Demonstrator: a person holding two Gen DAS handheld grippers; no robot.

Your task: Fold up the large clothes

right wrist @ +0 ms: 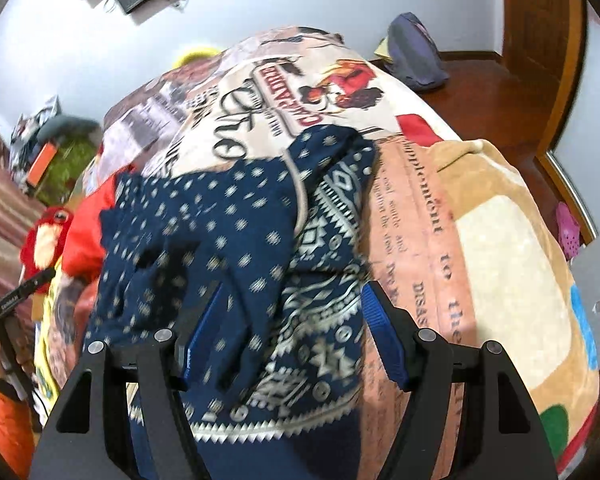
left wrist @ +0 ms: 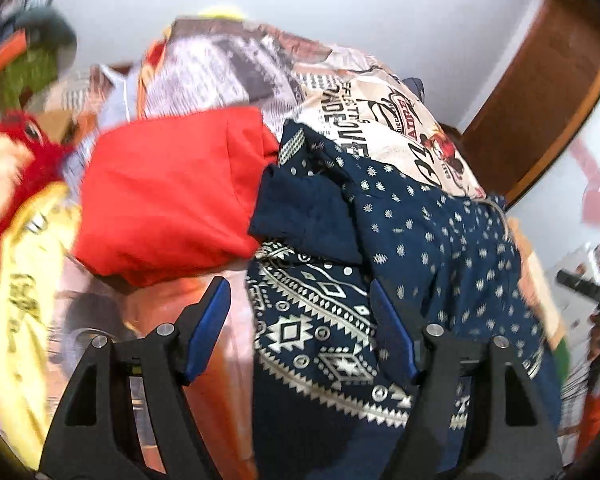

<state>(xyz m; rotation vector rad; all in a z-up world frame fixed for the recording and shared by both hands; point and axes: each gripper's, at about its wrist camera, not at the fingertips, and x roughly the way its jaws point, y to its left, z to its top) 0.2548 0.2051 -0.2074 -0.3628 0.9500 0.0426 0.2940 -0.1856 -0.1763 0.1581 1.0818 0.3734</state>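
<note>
On the bed's printed plush blanket [right wrist: 480, 208], a crumpled navy garment [left wrist: 400, 216] with white dots and geometric border, soft red cloth [left wrist: 168, 196] touching its left edge, left hand-held gripper [left wrist: 300, 332] spread apart above its patterned hem, right hand-held gripper [right wrist: 288, 332] likewise apart, bare blanket to the right.

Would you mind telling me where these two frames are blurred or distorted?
Left wrist view: motion blur smears the red plush toy and yellow fabric at the left edge, while the navy patterned garment stays fairly sharp. Right wrist view: that garment is blurred, and fisheye distortion bulges the printed blanket.
</note>
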